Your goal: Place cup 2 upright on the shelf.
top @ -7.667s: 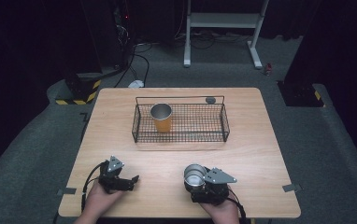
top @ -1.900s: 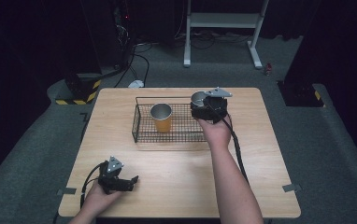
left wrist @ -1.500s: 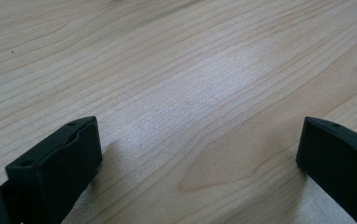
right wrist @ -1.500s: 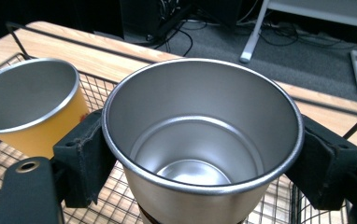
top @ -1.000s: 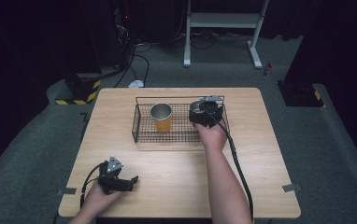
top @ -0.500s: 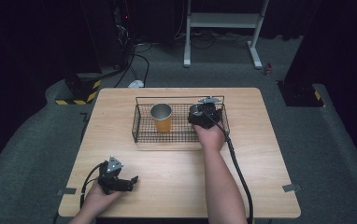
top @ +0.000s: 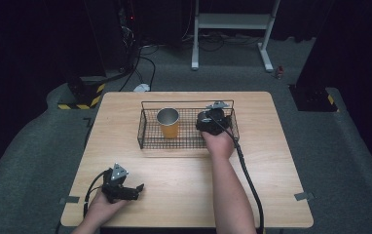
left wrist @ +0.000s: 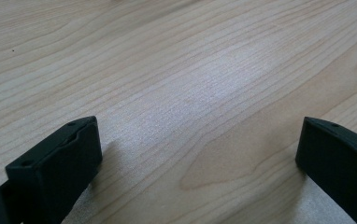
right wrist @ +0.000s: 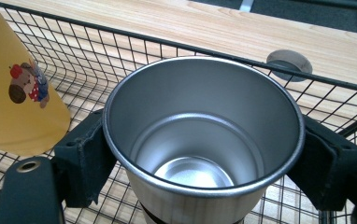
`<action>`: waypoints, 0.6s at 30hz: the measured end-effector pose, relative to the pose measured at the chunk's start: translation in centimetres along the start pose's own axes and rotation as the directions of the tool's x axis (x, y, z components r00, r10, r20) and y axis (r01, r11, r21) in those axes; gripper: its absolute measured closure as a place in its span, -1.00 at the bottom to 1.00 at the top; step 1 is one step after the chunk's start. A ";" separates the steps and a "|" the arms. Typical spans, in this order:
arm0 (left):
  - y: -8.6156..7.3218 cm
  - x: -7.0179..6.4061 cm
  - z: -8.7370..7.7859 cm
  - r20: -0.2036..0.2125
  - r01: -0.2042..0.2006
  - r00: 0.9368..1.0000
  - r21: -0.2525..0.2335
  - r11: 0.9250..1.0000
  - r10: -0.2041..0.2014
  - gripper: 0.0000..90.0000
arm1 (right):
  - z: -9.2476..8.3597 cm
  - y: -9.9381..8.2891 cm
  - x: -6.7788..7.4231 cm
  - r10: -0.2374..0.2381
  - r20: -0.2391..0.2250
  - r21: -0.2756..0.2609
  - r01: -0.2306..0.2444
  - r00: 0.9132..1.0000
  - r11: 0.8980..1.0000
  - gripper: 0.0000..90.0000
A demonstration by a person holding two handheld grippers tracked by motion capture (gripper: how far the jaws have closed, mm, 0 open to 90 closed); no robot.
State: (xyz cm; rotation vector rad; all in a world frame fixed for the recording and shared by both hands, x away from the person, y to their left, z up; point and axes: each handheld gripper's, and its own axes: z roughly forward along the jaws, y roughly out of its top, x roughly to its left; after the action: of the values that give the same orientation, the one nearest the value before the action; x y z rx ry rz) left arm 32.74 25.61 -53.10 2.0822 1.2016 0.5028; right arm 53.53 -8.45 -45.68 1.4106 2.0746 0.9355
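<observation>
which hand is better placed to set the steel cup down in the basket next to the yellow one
Right. The right tool already grips the steel cup between its jaws, inside the wire basket beside the yellow cup. The left tool rests open on the table near the front edge, holding nothing.

grey carpet [top: 43,146], dark room, perhaps curtained

Overhead light falls evenly on the pale wooden counter [top: 184,161]; surroundings stay dark. The high view is soft, low in detail. Mild glare whitens the wood grain between the left hand-held gripper's [left wrist: 190,158] jaws. The shiny steel cup [right wrist: 203,140] shows soft reflections, sharply focused.
</observation>
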 end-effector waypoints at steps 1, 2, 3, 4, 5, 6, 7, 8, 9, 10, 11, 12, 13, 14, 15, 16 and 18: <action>0.0 0.0 0.0 0.000 0.000 1.000 0.000 1.000 0.000 -0.99 | 0.0 0.0 0.0 -0.002 0.000 0.000 0.002 1.000 1.000 -0.63; 0.0 0.0 0.0 -0.001 -0.004 1.000 0.000 1.000 0.004 -0.98 | 0.0 0.0 0.1 0.000 0.000 0.002 0.000 1.000 1.000 -0.63; 0.0 0.0 0.0 0.000 0.001 1.000 -0.001 1.000 -0.001 -0.98 | 0.1 0.0 0.1 -0.002 0.000 0.003 0.002 1.000 1.000 -0.63; 0.0 0.0 0.0 0.000 0.001 1.000 0.000 1.000 -0.001 -0.98 | 0.1 -0.1 0.1 -0.003 0.002 0.008 0.003 1.000 1.000 -0.63; 0.0 0.0 0.0 0.000 0.001 1.000 0.000 1.000 -0.001 -0.98 | 0.1 -0.1 0.1 -0.003 0.002 0.012 0.003 1.000 1.000 -0.64; 0.0 0.0 0.0 0.001 0.001 1.000 0.000 1.000 -0.001 -0.98 | 0.1 -0.1 0.2 0.001 0.004 0.012 -0.001 1.000 1.000 -0.64; 0.0 0.0 0.0 0.001 0.001 1.000 0.000 1.000 -0.001 -0.98 | 0.1 -0.2 0.1 -0.004 0.006 0.013 0.004 1.000 1.000 -0.64; 0.0 0.0 0.0 0.001 0.002 1.000 -0.001 1.000 -0.002 -0.98 | 0.2 -0.2 0.1 -0.009 0.006 0.014 0.009 1.000 1.000 -0.64; 0.0 0.0 0.0 0.001 0.002 1.000 -0.001 1.000 -0.002 -0.98 | 0.2 -0.2 0.2 0.003 0.005 0.022 -0.003 1.000 1.000 -0.65; 0.0 0.0 0.0 0.002 -0.003 1.000 0.003 1.000 0.003 -0.98 | 0.3 -0.2 0.2 -0.005 0.005 0.027 0.005 1.000 1.000 -0.65; 0.0 0.0 0.0 0.002 -0.003 1.000 0.003 1.000 0.003 -0.98 | 0.4 -0.3 0.2 -0.005 0.005 0.036 0.005 1.000 0.999 -0.66; 0.0 0.0 0.0 0.002 -0.003 1.000 0.004 1.000 0.003 -0.98 | 0.4 -0.4 0.2 -0.005 0.007 0.039 0.005 1.000 0.999 -0.66; 0.0 0.0 0.0 0.003 -0.003 1.000 0.004 1.000 0.003 -0.98 | 0.4 -0.4 0.2 -0.005 0.006 0.038 0.005 1.000 0.999 -0.66; 0.0 0.0 -0.1 0.003 -0.003 1.000 0.005 1.000 0.003 -0.98 | 0.4 -0.5 0.2 -0.003 0.005 0.042 0.003 1.000 0.999 -0.67; 0.0 0.1 0.0 0.003 -0.005 1.000 0.005 1.000 0.005 -0.98 | 0.5 -0.5 0.2 -0.013 0.007 0.041 0.012 1.000 0.999 -0.69; 0.0 0.0 0.0 0.003 -0.003 1.000 0.004 1.000 0.003 -0.98 | 0.5 -0.5 0.3 -0.018 0.008 0.047 0.017 1.000 0.999 -0.69; 0.0 0.0 0.0 0.003 -0.003 1.000 0.004 1.000 0.003 -0.98 | 0.5 -0.6 0.4 -0.020 0.007 0.051 0.020 1.000 0.999 -0.71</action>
State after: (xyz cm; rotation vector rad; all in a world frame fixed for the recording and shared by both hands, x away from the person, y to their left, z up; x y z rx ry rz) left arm 32.73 25.67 -53.07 2.0880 1.1992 0.4991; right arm 53.40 -8.07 -46.44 1.4141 2.1167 0.8744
